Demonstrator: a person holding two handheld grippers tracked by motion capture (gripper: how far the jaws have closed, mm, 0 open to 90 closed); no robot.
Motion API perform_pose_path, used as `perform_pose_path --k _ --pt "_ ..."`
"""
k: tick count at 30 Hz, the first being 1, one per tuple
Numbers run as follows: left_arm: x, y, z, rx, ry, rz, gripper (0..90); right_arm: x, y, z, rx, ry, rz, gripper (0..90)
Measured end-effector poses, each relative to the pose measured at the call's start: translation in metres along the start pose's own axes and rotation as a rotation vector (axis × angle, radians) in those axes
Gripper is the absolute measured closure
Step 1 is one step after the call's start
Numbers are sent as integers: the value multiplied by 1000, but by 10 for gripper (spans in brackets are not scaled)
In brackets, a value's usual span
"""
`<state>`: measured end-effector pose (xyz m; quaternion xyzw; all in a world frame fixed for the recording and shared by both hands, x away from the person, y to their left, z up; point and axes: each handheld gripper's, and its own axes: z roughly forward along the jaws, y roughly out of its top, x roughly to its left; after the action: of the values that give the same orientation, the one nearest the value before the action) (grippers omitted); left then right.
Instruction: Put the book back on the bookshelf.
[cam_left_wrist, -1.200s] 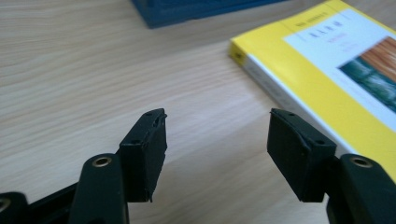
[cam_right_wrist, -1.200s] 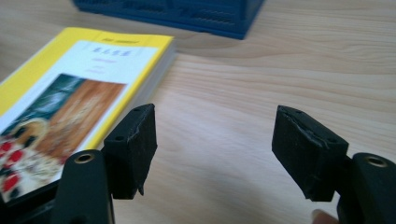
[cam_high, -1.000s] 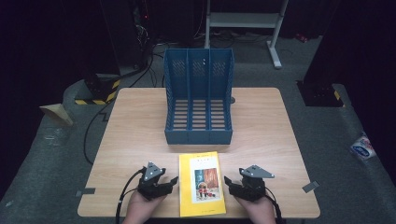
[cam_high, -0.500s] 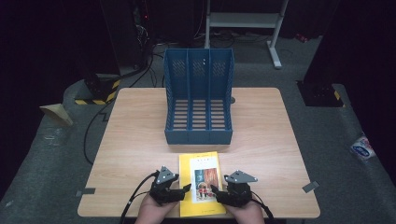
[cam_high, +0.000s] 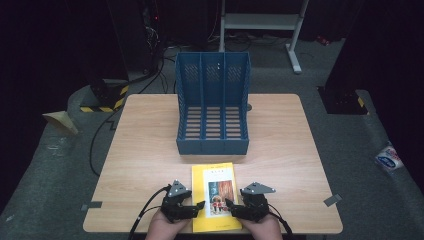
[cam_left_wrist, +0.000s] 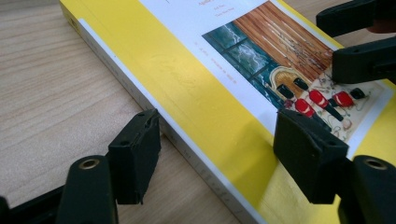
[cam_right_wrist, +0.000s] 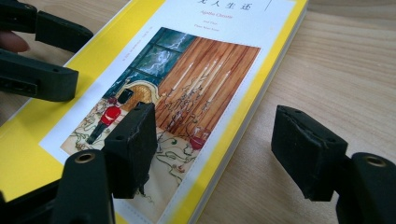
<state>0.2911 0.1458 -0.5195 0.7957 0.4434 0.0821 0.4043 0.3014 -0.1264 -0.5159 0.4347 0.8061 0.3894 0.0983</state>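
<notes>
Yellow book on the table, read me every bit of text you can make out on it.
"Agatha Christie": small orange line on the yellow book cover.
"无人生还": larger characters above it, cut by the frame edge.
A smaller line beneath and tiny vertical print beside the picture: too blurred to read.

Upper centre: white metal stand (cam_high: 295, 30). Left of middle: yellow-black striped base (cam_high: 107, 95), black cables (cam_high: 150, 65). Right edge: crumpled packet (cam_high: 389, 159) on grey floor (cam_high: 350, 145).

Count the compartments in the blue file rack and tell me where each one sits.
3, side by side in the blue file rack at the table's far middle: left, centre and right slots, all open toward the yellow book. All look empty.
</notes>
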Motion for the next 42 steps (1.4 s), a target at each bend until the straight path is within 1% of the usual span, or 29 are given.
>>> perform_pose_path --k 3,7,9,10,12,15,18,21,22,24,25,26,27,29,30,33,34,35,36,37,38,39,40,41,42 --pt "-1 0 1 -5 10 2 326 -1 0 1 7 6 17 314" --pt "-1 -1 1 -1 10 -10 313 0 -1 1 10 15 17 317" --pt "-1 -1 0 0 13 -7 303 1 -1 1 11 17 17 318" --pt "0 -1 0 -3 13 4 304 1 -1 1 8 18 13 318" --pt "0 -1 0 -4 10 4 315 1 -1 1 10 25 7 318" --pt "-1 -1 0 -3 12 5 314 1 -2 1 14 33 11 319" --pt "-1 -1 0 -4 4 -2 323 2 -2 1 14 36 9 320" --pt "0 -1 0 -4 6 3 330 2 -2 2 20 48 21 321" --pt "0 -1 0 -5 5 -26 343 3 -2 2 24 52 31 321" --pt "-1 1 2 -9 8 -41 362 2 -2 3 19 59 19 317" --pt "-2 3 5 -12 11 -33 362 2 -2 3 16 54 16 307" --pt "-2 3 5 -12 11 -33 362 1 -2 3 17 49 14 300" --pt "-3 6 9 -15 8 -38 362 0 -3 2 18 43 21 299" --pt "-4 11 15 -14 10 -32 366 -4 -3 1 9 28 23 299" --pt "-6 14 18 -16 6 -29 370 -5 -3 0 8 20 32 299" --pt "-8 24 28 2 -7 -11 370 -12 -3 -4 1 -15 46 300" --pt "-9 28 32 6 -6 7 370 -15 -3 -4 -5 -24 41 301" --pt "-11 31 35 5 -2 19 370 -18 -3 -5 -4 -34 65 303" --pt "-14 34 37 5 2 36 370 -21 -3 -5 -14 -41 52 305" --pt "-15 36 39 4 7 51 370 -23 -3 -6 -11 -45 69 307" --pt "-18 36 41 -2 16 67 369 -27 -2 -6 -20 -47 69 311" --pt "-19 36 41 -6 22 79 370 -30 -2 -7 -20 -47 80 313" --pt "-20 35 41 -12 24 78 371 -31 -2 -6 -23 -45 86 313" --pt "-20 33 40 -16 16 76 373 -33 -2 -6 -23 -39 83 304" --pt "-19 31 39 -24 10 78 375 -34 -2 -6 -20 -37 92 290"
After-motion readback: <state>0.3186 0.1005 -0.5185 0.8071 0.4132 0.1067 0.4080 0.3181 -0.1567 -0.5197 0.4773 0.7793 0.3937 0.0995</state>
